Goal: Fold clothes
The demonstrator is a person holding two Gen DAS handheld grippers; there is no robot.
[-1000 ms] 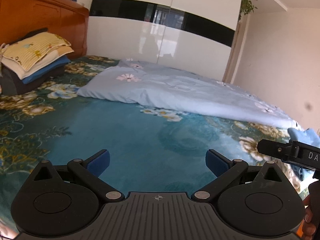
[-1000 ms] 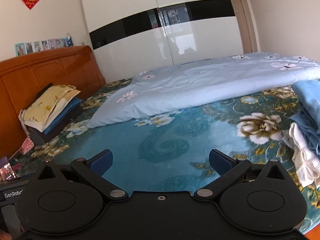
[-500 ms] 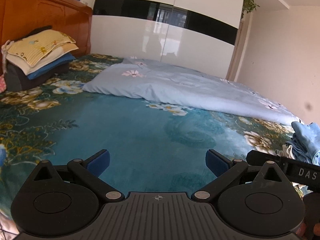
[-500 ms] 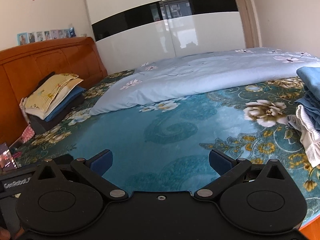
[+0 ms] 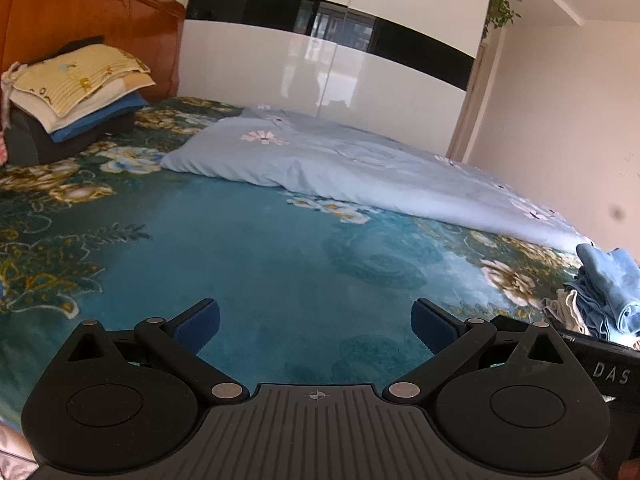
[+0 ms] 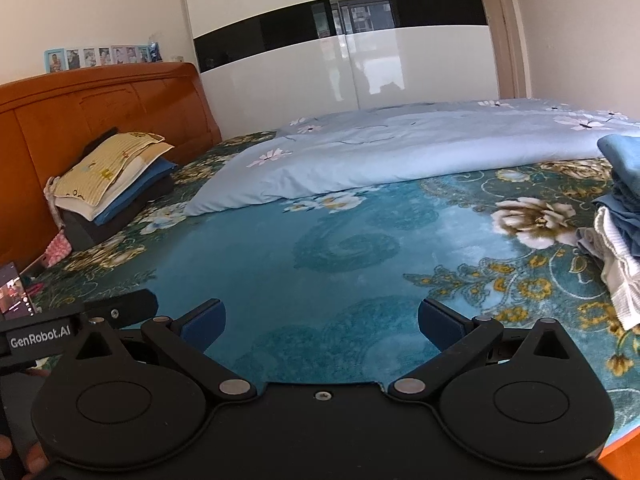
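Note:
A heap of unfolded clothes (image 6: 618, 216), blue pieces over a white knit one, lies at the right edge of the bed; it also shows at the far right in the left wrist view (image 5: 604, 300). My left gripper (image 5: 316, 324) is open and empty, low over the teal flowered bedspread (image 5: 248, 256). My right gripper (image 6: 322, 326) is open and empty over the same bedspread (image 6: 340, 264), with the heap to its right. The two grippers are side by side.
A pale blue flowered quilt (image 6: 400, 152) lies folded along the far side of the bed. A stack of folded bedding and pillows (image 6: 108, 184) sits by the wooden headboard (image 6: 80, 116). A white wardrobe (image 5: 320, 60) stands behind. A phone (image 6: 16, 292) lies at the left.
Both grippers have dropped lower and tipped up a little, so the bed looks flatter and the clothes heap shows more in the left view. Both stay open.

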